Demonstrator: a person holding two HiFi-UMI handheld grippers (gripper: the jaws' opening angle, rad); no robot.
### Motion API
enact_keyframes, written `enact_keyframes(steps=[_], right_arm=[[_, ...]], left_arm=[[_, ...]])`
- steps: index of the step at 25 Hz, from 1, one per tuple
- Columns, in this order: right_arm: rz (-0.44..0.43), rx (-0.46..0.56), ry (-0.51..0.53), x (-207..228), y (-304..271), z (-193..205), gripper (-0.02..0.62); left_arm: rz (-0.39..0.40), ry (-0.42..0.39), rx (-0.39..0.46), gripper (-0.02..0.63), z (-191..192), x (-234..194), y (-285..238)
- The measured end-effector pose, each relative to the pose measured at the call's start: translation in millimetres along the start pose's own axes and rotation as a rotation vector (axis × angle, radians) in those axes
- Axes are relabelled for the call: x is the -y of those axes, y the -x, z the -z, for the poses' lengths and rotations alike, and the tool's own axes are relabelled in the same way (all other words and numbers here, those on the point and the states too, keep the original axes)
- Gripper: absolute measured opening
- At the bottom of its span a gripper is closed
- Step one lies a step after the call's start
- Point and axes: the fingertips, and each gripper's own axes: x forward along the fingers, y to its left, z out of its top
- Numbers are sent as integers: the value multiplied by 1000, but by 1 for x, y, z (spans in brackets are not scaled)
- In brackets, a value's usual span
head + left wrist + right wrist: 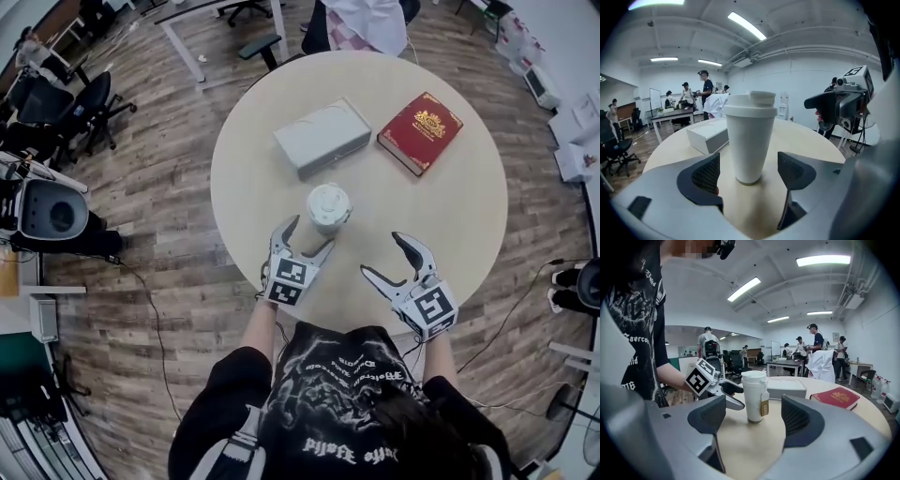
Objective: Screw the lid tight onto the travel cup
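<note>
A white travel cup [328,208] with its white lid [757,99] on top stands upright on the round beige table [469,206], near the front edge. My left gripper [309,236] is open, its jaws on either side of the cup's foot [748,176]; the pads [707,174] stand clear of the cup wall. My right gripper [382,255] is open and empty, a short way to the cup's right. In the right gripper view the cup [753,397] stands ahead of my open right gripper [754,416], a tag hanging on its side, with the left gripper [726,391] beside it.
A white flat box [322,137] and a red book [420,132] lie on the table's far half. Office chairs [66,103] and desks stand on the wooden floor around the table. Several people stand at a desk [675,115] in the background.
</note>
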Motion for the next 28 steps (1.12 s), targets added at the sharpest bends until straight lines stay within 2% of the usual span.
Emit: enact_keyframes(steps=[2,6,11,14,21,28], right_arm=[[-51,-20,22,5,-2,-5,364],[-151,-1,142,15,-11,-10,364],[-231,-94,216,28,-20,-18,370],[-276,-113,259,35,-27,-31,373],[-420,-169,483,41,-49,-54,380],[-606,-241,690,32,-81,-73,385]], left_arm=[[23,22,7,390,-1,-2,-12],[54,80,34,397,-5,-8,-33],[95,21,8,400,-9,-1,-53],[101,3,6,399,-11,1,-58],[101,-1,19,399,-11,0,-62],[128,-14,35,399,-12,0,-63]])
